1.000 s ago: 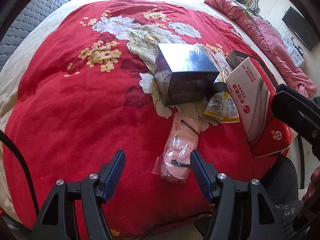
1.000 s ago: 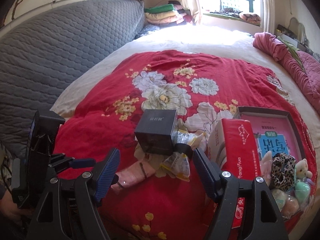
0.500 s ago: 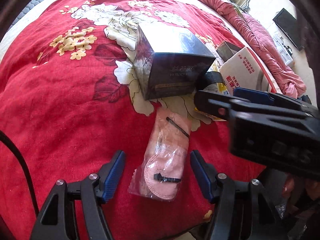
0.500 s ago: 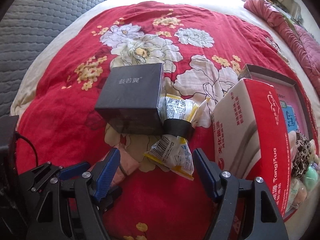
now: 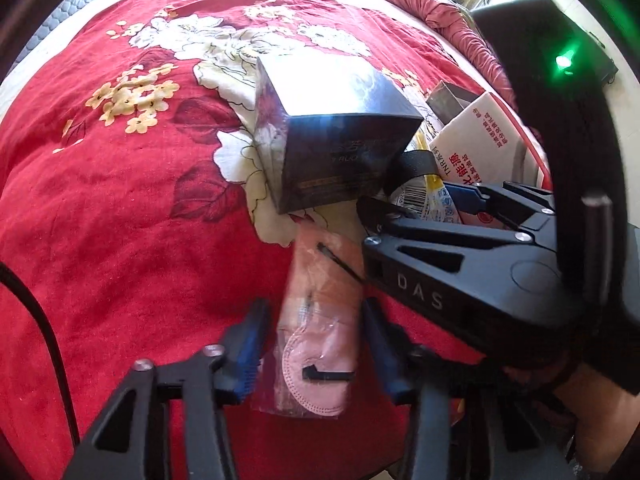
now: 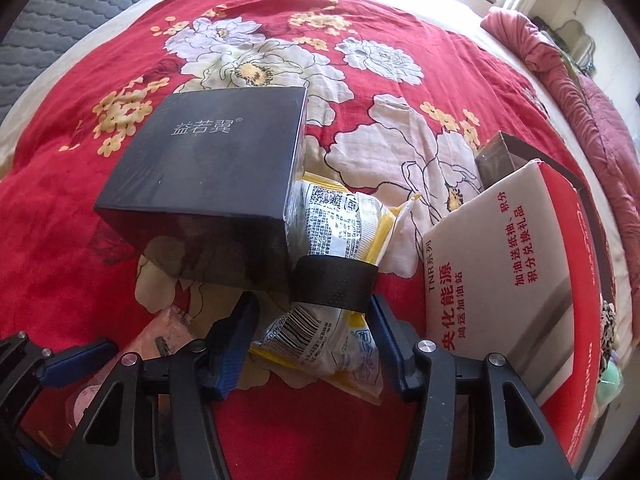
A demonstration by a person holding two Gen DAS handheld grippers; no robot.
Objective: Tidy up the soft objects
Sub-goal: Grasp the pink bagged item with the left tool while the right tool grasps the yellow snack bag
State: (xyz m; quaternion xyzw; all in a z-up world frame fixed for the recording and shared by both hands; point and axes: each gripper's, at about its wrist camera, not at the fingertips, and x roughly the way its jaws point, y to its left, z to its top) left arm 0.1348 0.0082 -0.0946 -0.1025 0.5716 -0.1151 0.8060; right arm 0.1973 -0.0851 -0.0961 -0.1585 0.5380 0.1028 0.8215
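Both grippers dropped closer: left gripper open astride pink mask packet, right gripper open astride taped snack pack, near bedspread's front edge; slippery film may squirt out

Home bedroom. Bed fills both views, covered by red floral quilt with white and yellow blossoms. Grey quilted headboard runs along left side. Pink crumpled blanket bunched at far right edge of bed. Bright daylight falls across pale sheet beyond quilt. Household clutter lies on quilt: dark gift box, red-and-white tissue pack, yellow snack packet, bagged pink mask. Furniture by far wall blurred.
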